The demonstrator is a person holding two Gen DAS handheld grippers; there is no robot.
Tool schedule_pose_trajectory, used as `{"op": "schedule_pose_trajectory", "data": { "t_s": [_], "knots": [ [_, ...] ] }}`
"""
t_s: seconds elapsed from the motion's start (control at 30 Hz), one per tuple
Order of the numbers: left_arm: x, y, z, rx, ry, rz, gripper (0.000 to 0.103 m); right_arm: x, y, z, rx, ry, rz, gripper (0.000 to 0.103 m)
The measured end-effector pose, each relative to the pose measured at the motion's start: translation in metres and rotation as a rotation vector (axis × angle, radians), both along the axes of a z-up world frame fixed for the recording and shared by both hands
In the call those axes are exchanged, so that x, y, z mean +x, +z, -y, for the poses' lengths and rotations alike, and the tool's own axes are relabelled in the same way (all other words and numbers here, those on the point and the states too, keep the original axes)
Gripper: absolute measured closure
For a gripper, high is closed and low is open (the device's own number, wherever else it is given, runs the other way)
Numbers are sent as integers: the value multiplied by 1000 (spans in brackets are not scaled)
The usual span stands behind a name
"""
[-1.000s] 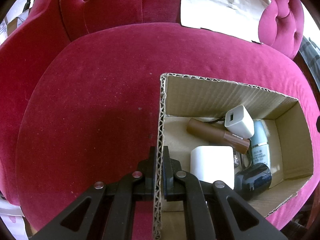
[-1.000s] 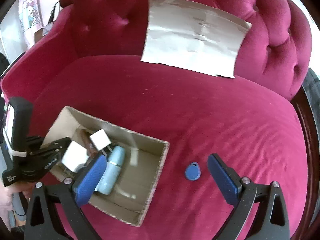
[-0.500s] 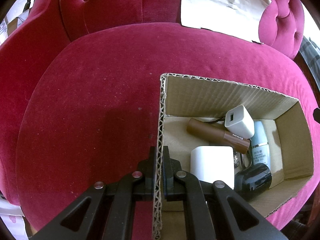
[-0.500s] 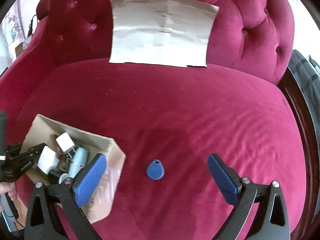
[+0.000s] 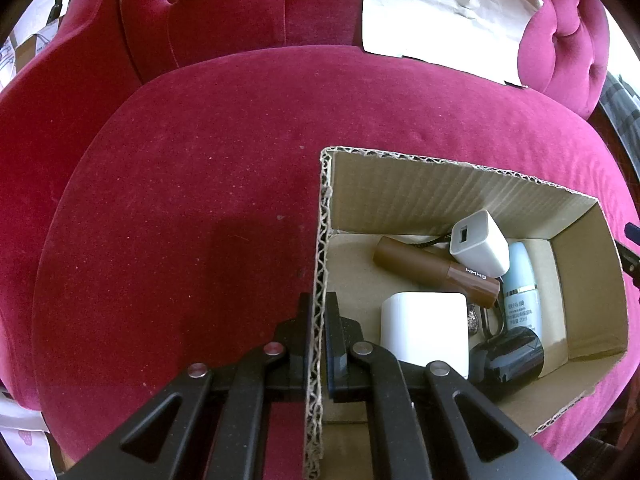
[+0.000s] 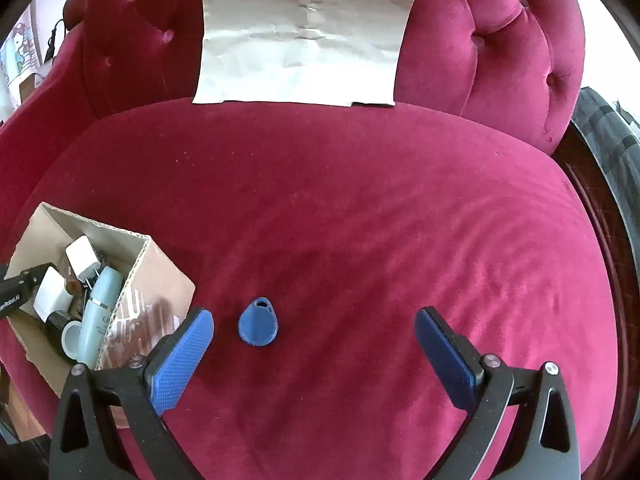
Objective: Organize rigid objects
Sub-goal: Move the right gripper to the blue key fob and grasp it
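Observation:
My left gripper (image 5: 317,312) is shut on the near left wall of an open cardboard box (image 5: 420,184) on the red seat. The box holds a white charger (image 5: 480,248), a brown tube (image 5: 432,270), a white block (image 5: 426,332), a pale blue bottle (image 5: 522,296) and a black cap (image 5: 508,360). In the right wrist view the box (image 6: 160,280) sits at the left. A blue key fob (image 6: 259,322) lies on the cushion between my right gripper's fingers, nearer the left one. My right gripper (image 6: 312,330) is open and empty.
The red velvet sofa seat (image 6: 380,220) spreads to the right of the fob. A crumpled sheet of paper (image 6: 300,36) leans on the tufted backrest. The seat's dark wooden edge (image 6: 600,216) runs along the right.
My right gripper has swung right, away from the box, and closed in on the blue key fob, which now lies between its open fingers. The left gripper has kept its hold on the box wall.

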State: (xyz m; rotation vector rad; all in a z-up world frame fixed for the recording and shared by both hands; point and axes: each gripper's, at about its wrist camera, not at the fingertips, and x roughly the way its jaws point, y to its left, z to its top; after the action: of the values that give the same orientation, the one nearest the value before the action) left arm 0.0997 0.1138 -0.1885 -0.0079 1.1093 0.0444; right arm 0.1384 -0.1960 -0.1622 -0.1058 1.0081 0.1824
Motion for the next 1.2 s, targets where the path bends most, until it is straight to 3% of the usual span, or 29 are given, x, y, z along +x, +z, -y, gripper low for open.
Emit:
{"op": "schedule_pose_trajectory", "data": {
  "t_s": [0.37, 0.6, 0.73, 0.83, 0.9, 1.2],
  "knots": [
    [0, 0, 0, -1, -1, 0, 98, 9, -26, -10, -18, 22, -70, 4],
    [0, 0, 0, 0, 0, 0, 98, 12, -37, -18, -9, 51, -99, 30],
    [0, 0, 0, 0, -1, 0, 98, 12, -38, -21, -13, 64, -94, 37],
    [0, 0, 0, 0, 0, 0, 98, 11, -37, -24, -18, 66, -91, 52],
    [0, 0, 0, 0, 0, 0, 98, 12, -36, -26, -19, 69, -84, 75],
    [0, 0, 0, 0, -1, 0, 98, 16, -34, -23, -13, 59, -81, 75]
  ]
}}
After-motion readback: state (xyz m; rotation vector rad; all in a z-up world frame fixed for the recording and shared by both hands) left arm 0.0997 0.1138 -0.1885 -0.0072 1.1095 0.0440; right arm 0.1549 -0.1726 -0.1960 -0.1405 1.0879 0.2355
